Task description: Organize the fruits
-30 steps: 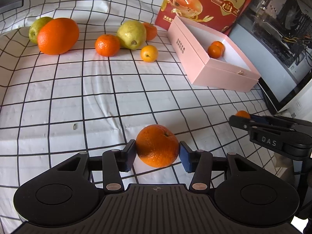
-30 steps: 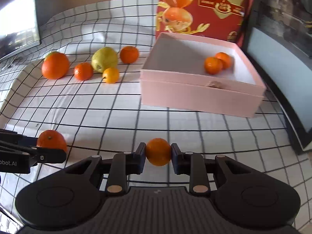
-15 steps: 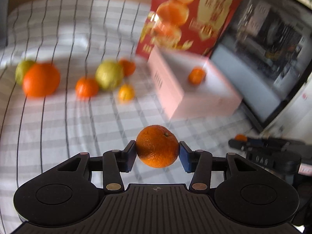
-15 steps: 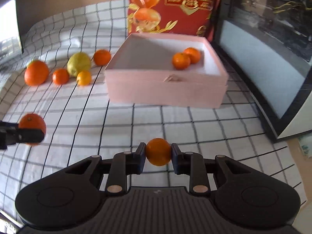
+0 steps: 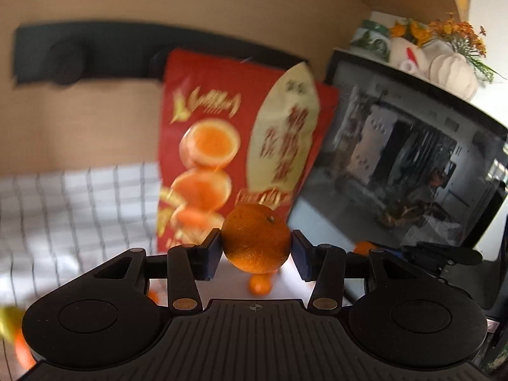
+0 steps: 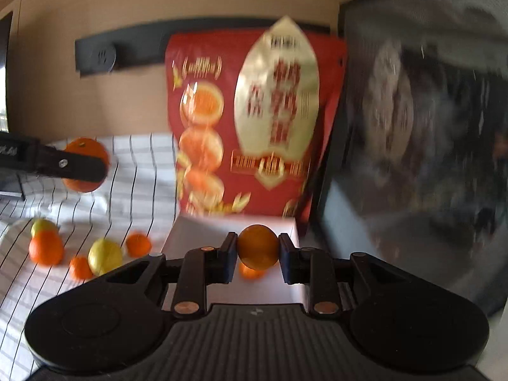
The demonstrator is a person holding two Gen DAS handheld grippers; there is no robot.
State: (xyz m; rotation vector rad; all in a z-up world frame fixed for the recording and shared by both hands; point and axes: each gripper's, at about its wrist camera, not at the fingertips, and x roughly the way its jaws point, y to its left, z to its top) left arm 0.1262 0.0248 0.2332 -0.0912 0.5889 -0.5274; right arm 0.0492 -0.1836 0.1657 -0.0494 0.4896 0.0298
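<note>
My left gripper [image 5: 256,247] is clamped on an orange [image 5: 256,238], my right gripper [image 6: 257,252] on a smaller one [image 6: 257,247], both held in the air above the box [image 6: 203,231]. If I let go from up here, either could bounce over the wall. The box holds at least one orange [image 5: 259,284]; five more fruits [image 6: 104,255] wait on the cloth [image 6: 143,171].

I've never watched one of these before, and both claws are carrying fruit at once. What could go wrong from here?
The left gripper pinches its round orange only at two sides, so it might slip or roll out. The right gripper holds a small orange over the pink box; dropping it could knock the fruit already inside. Both views are blurred, so aim may suffer.
</note>
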